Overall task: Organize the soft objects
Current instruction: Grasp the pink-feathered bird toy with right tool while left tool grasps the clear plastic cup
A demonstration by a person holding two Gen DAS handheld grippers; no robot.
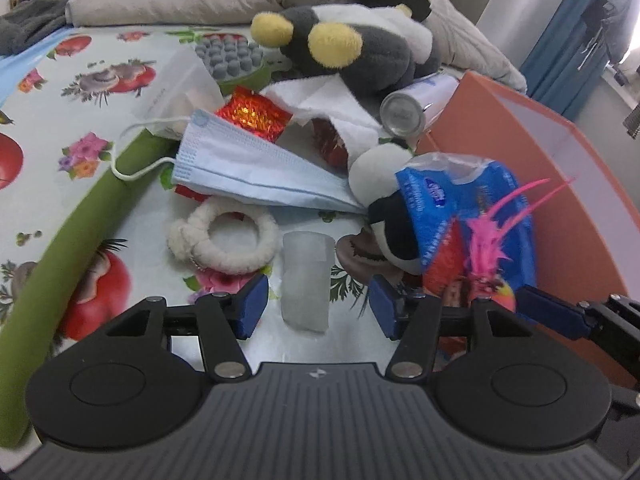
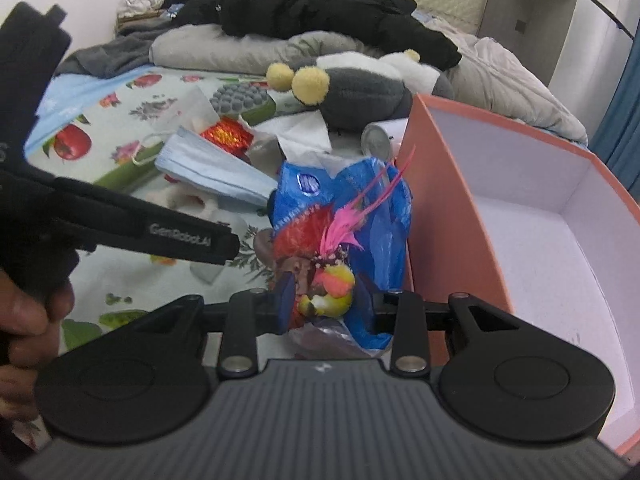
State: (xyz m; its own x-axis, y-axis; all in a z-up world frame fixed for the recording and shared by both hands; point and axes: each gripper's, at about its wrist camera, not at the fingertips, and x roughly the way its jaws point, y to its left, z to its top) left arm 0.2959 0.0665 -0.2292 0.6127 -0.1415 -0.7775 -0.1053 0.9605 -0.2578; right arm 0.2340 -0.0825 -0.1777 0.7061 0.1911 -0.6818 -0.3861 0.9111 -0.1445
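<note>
My right gripper (image 2: 326, 300) is shut on a small ball toy with pink feathers (image 2: 334, 280), held in front of a blue plastic packet (image 2: 380, 216) beside the orange box (image 2: 440, 184). The toy also shows in the left wrist view (image 1: 490, 256). My left gripper (image 1: 318, 306) is open and empty over a clear soft block (image 1: 306, 280). A white fluffy ring (image 1: 224, 240), a blue face mask (image 1: 248, 164), a small panda plush (image 1: 384, 196) and a grey plush with yellow ears (image 1: 348, 48) lie on the floral sheet.
The orange box stands open on the right, its white inside (image 2: 540, 240) bare. A green foam tube (image 1: 68, 248) runs along the left. A metal can (image 1: 404, 114), red foil wrap (image 1: 252, 114), white cloth (image 1: 320, 100) and pillows with dark clothes (image 2: 320, 12) lie behind.
</note>
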